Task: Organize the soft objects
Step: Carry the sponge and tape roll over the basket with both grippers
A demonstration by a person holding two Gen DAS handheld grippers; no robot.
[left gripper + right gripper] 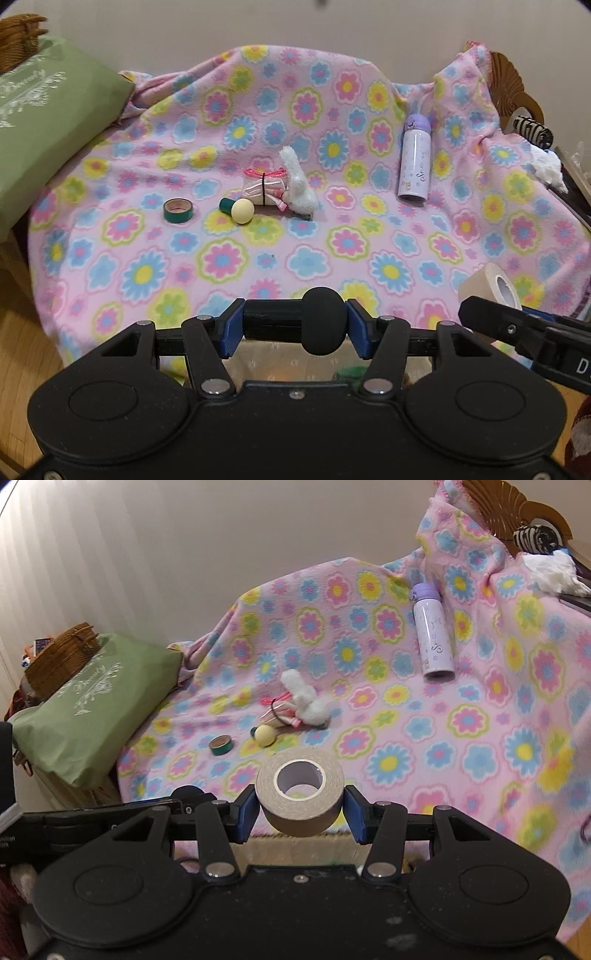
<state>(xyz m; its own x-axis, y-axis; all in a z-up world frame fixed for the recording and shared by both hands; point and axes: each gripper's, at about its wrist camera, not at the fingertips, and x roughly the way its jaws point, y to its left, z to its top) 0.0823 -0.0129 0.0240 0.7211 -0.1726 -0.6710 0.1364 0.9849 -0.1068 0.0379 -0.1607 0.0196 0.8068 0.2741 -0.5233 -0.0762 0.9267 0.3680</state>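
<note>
Left tongs: clamped on a black cylindrical handle with a round foam knob, lifted above the pink flower-print fleece blanket. Right tongs: clamped on a wide beige roll of tape, lifted above the blanket's near edge. Beyond them on the blanket: small green tape roll, white fluffy plush toy, lilac bottle.

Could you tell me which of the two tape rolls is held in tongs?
The wide beige tape roll, clamped in the right tongs; the small green tape roll lies on the flowered blanket.
</note>
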